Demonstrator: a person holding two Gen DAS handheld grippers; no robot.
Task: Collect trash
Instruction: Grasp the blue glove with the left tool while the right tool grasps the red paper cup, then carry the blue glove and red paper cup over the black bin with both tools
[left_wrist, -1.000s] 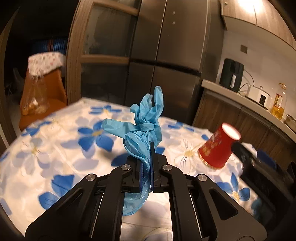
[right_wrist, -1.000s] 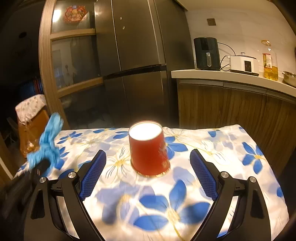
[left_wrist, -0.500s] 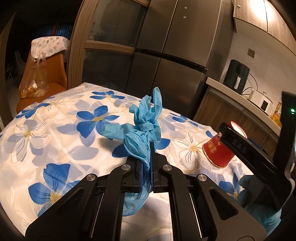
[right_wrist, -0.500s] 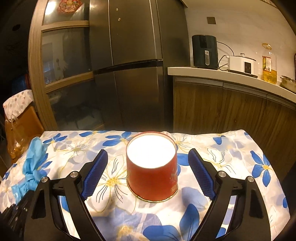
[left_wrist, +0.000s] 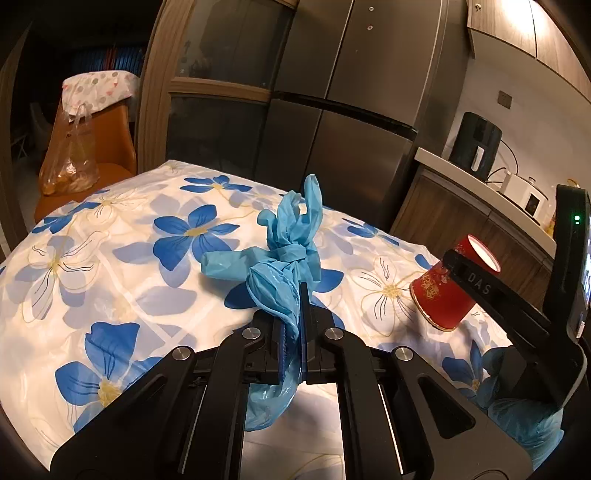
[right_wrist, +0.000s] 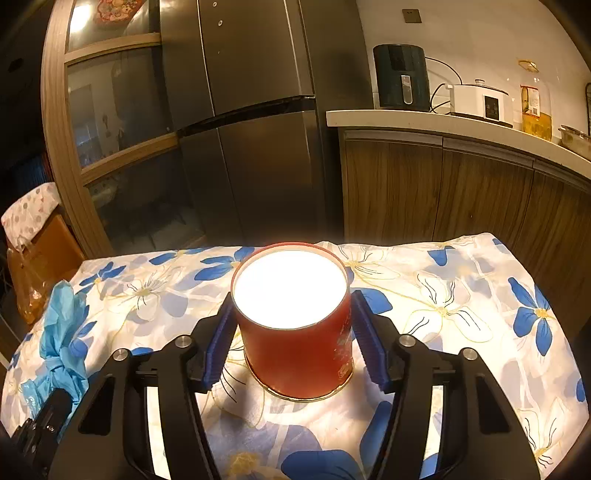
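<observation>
The left gripper (left_wrist: 293, 328) is sitting low in the middle of its own view, its jaws pinched tight on a knotted blue glove (left_wrist: 286, 258). The glove is bunching up above the pads, one finger sticking out to the left, and a loose end is hanging down below the jaws. It is being held over the table (left_wrist: 122, 266), which is wearing a white cloth with blue flowers.

At the right of that view the red cup (left_wrist: 448, 291) is standing upside down on the cloth, with one black finger of the right gripper crossing in front of it.

In the right wrist view the cup (right_wrist: 295, 332) is filling the centre of the frame, its pale bottom facing up and glaring under the light. The right gripper (right_wrist: 293, 334) is straddling it, and its jaws have just been closing with the cup between them. The left blue pad (right_wrist: 218, 350) is lying right against the cup's wall; the right one looks to be touching or just short of it, and I cannot tell which, so I cannot say the cup is gripped yet.

The glove (right_wrist: 64, 332) is also showing at the left edge of this view. A fridge (right_wrist: 255, 110) is standing behind the table, and a counter (right_wrist: 443, 123) is running along the upper right.
</observation>
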